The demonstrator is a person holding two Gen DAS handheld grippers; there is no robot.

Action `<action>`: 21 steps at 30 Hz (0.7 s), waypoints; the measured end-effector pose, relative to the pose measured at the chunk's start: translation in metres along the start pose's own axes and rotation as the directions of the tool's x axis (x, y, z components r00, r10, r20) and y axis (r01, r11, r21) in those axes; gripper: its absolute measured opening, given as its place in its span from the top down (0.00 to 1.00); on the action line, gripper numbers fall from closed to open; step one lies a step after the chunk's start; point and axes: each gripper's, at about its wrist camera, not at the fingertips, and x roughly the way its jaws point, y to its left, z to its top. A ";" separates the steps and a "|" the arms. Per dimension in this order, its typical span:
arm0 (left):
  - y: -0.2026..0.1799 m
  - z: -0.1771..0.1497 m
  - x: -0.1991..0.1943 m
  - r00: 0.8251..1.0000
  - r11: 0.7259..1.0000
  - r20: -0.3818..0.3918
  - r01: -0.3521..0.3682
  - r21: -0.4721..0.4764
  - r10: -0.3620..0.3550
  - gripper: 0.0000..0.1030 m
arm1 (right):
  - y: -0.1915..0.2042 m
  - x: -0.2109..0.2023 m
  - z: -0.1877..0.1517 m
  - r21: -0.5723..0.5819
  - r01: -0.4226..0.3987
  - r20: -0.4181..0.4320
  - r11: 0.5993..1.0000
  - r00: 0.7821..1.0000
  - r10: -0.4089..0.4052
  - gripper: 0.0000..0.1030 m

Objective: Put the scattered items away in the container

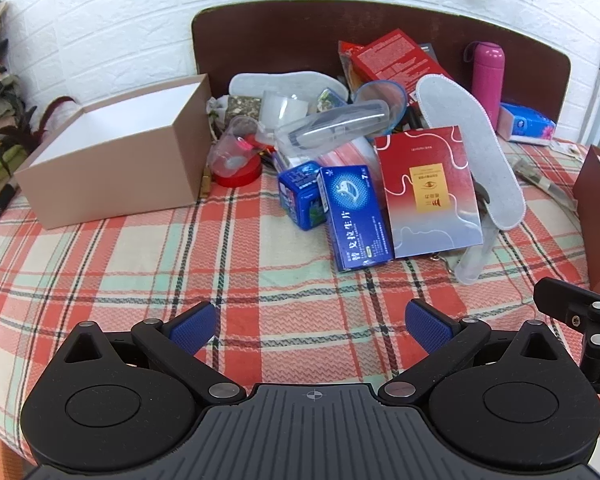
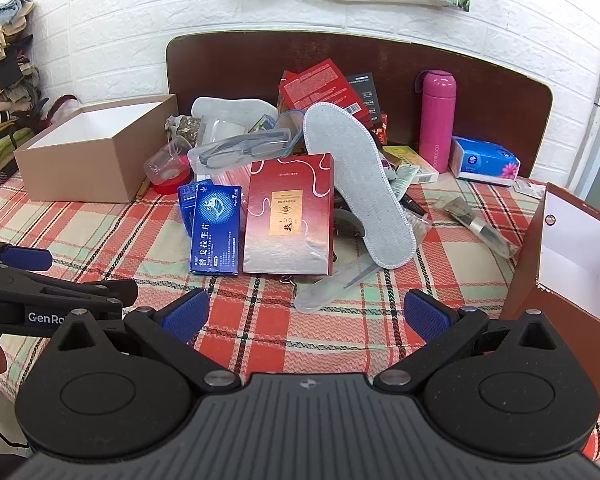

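1. The left gripper (image 1: 310, 326) hangs low over the checked tablecloth (image 1: 140, 272), its blue pads spread wide with only cloth between them; it holds nothing.
2. The right gripper (image 2: 306, 314) sits the same way, jaws wide apart and empty, over the near strip of cloth.
3. The two tools are close side by side: the left one shows at the left edge of the right wrist view, and part of the right one shows at the right edge of the left wrist view.
4. The tan box (image 1: 112, 168) stands open-topped at the far left of the table, its white inside showing and its near wall facing the grippers.
5. A heap of things lies just right of that box: a red tape roll (image 1: 240, 174) with a clear cup (image 1: 230, 148) tipped on it, a clear glasses case (image 1: 332, 126), a small blue box (image 1: 302, 196), a blue medicine box (image 1: 354, 218) and a red booklet (image 1: 430, 190) lying flat and touching edge to edge.
6. A grey insole (image 1: 472, 152) leans across the booklet's right side; a second insole (image 2: 230, 108) lies at the back of the heap.
7. A pink bottle (image 2: 436, 120) stands upright by the brown headboard (image 2: 480, 92), with a blue tissue pack (image 2: 486, 160) beside it.
8. A dark red box (image 2: 528, 276) stands at the table's right edge, close to the right gripper.
9. Bare cloth runs between the grippers and the heap's near edge, widest in front of the tan box.
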 end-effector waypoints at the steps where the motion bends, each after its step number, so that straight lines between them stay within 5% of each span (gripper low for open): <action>1: 0.000 0.000 0.000 1.000 1.000 -0.002 0.001 -0.001 -0.001 0.00 | 0.000 0.000 0.000 0.000 0.001 0.001 1.000 1.000 -0.001 0.00; 21: 0.004 0.002 0.005 1.000 1.000 -0.014 0.010 0.001 -0.010 0.00 | 0.008 0.005 0.002 -0.005 0.023 0.005 1.000 1.000 -0.023 0.00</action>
